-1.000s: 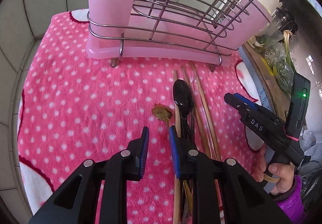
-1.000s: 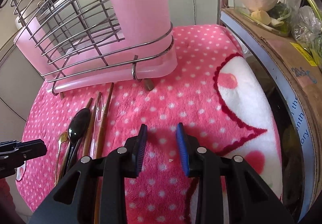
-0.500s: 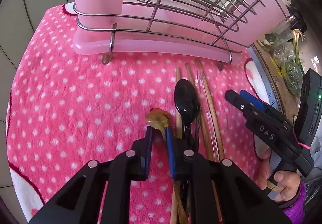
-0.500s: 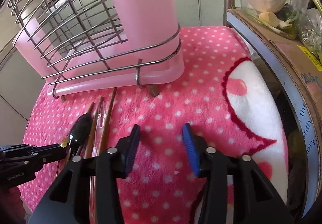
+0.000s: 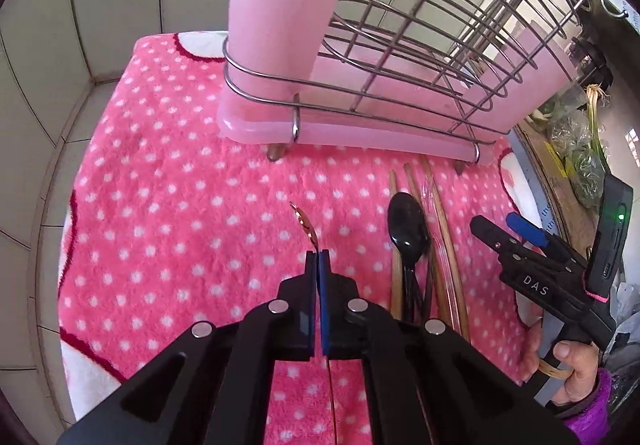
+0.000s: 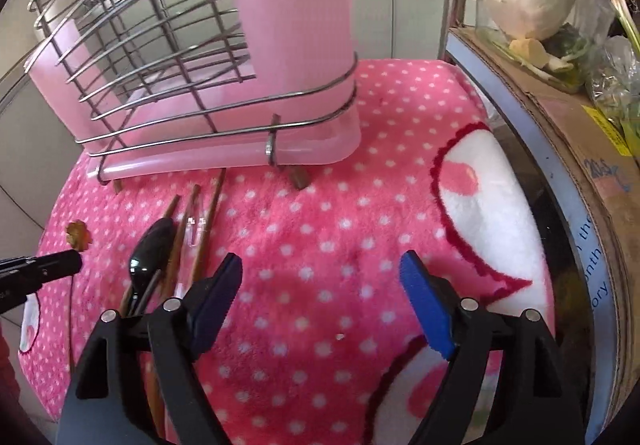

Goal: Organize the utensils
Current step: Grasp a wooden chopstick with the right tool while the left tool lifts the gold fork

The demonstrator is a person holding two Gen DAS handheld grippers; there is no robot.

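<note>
One utensil is ours: the left gripper [image 5: 318, 259] pinches the gold spoon [image 5: 305, 223] (lifted clear, we judge). Right gripper [image 6: 322, 281] is opening, empty. Next we carry it up into the rack [image 5: 420, 45].

A fluffy pink cloth [image 5: 168, 213] with white dots covers the worktop. The rack [image 5: 420, 45] is shiny bare metal wire over smooth, matt pink plastic. The black spoon [image 5: 408, 229] is glossy plastic; the chopsticks [image 5: 444, 221] look like brown wood. The small spoon [image 5: 306, 225] gleams like coppery metal. Both grippers look matt black plastic.
</note>
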